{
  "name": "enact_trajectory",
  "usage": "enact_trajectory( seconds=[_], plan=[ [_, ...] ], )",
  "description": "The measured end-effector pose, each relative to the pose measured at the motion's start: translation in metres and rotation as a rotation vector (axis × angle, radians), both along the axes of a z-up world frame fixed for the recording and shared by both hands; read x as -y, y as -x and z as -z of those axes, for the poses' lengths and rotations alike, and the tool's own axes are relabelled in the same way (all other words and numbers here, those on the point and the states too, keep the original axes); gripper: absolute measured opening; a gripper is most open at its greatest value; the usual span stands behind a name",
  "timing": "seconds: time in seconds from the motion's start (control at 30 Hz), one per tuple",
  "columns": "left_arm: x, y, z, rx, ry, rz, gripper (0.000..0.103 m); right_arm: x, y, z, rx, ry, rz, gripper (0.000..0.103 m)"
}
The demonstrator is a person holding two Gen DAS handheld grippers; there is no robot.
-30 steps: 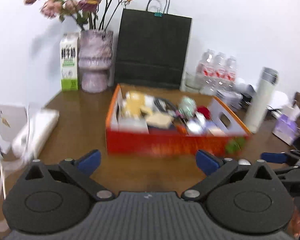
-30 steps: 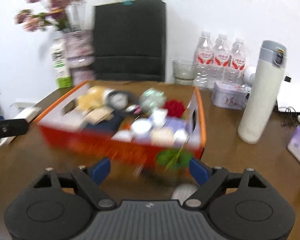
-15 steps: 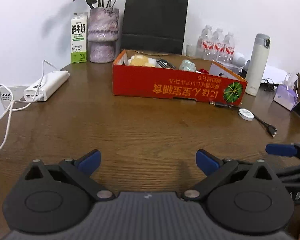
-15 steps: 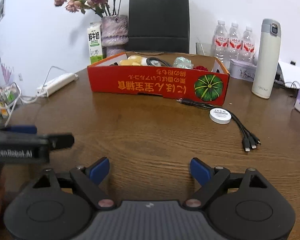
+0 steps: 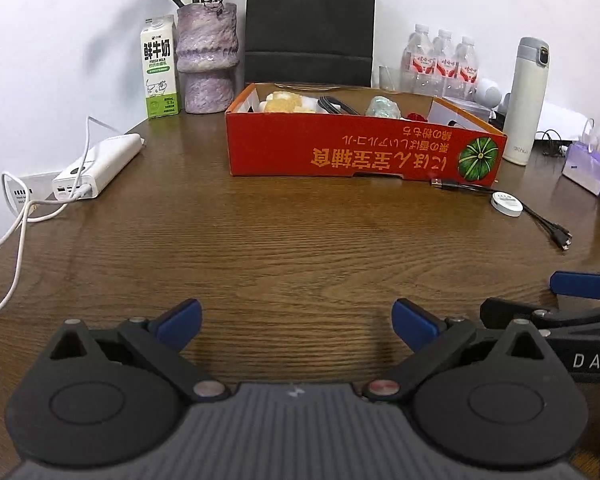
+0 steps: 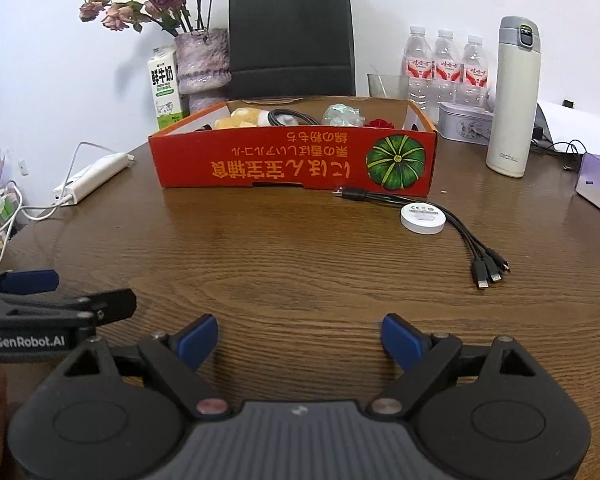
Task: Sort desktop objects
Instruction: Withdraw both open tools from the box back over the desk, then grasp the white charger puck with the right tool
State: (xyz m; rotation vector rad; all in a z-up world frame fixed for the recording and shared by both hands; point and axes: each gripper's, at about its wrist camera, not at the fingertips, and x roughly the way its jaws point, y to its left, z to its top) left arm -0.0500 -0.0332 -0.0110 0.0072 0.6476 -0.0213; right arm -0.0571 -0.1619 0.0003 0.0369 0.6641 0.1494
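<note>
A red cardboard box [image 5: 364,152] [image 6: 296,164] stands at the middle back of the wooden table, holding several small items. A white round cable reel [image 5: 506,203] [image 6: 423,218] with black charging cables [image 6: 488,264] lies on the table by the box's right front corner. My left gripper [image 5: 296,322] is open and empty, low over the near table. My right gripper [image 6: 298,338] is open and empty, beside it on the right; it shows at the right edge of the left wrist view [image 5: 576,284].
A white power bank [image 5: 98,164] with a white cable lies at the left. A milk carton [image 5: 160,72], a vase [image 5: 206,56], a black paper bag [image 5: 310,24], water bottles [image 5: 442,60], a white flask [image 5: 526,100], a tin [image 6: 464,122] and a purple tissue pack [image 5: 586,164] line the back and right.
Both grippers have pulled back from the box to low over the near table; the cable reel and cables have come into view. Both stay open.
</note>
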Motion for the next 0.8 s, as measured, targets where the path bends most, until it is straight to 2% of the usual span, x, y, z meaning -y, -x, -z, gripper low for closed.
enact_trajectory(
  seconds=[0.3,0.37,0.43,0.5,0.6,0.67,0.73,0.8],
  plan=[
    [0.001,-0.001,0.001,-0.005,-0.01,0.014,0.103,0.006,-0.003,-0.002,0.003,0.006,0.042,0.092],
    [0.002,-0.003,-0.002,0.012,-0.017,0.01,0.103,0.014,-0.007,-0.005,0.016,0.018,0.071,0.09],
    [0.005,-0.009,-0.006,0.049,-0.015,0.003,0.103,0.021,-0.015,-0.008,0.052,0.07,0.085,0.087],
    [0.011,-0.023,-0.012,0.051,-0.006,0.044,0.103,0.028,-0.028,-0.012,0.066,0.124,0.106,0.083],
    [0.024,-0.047,-0.022,0.051,0.025,0.166,0.103,0.043,-0.052,-0.016,0.075,0.137,0.101,0.078],
    [0.036,-0.061,-0.025,0.072,0.009,0.204,0.103,0.05,-0.075,-0.016,0.068,0.127,0.102,0.075],
    [0.047,-0.074,-0.026,0.079,0.001,0.229,0.103,0.053,-0.097,-0.012,0.057,0.142,0.1,0.067],
    [0.054,-0.086,-0.027,0.083,0.024,0.253,0.103,0.054,-0.114,-0.005,0.041,0.16,0.103,0.065]
  ],
)
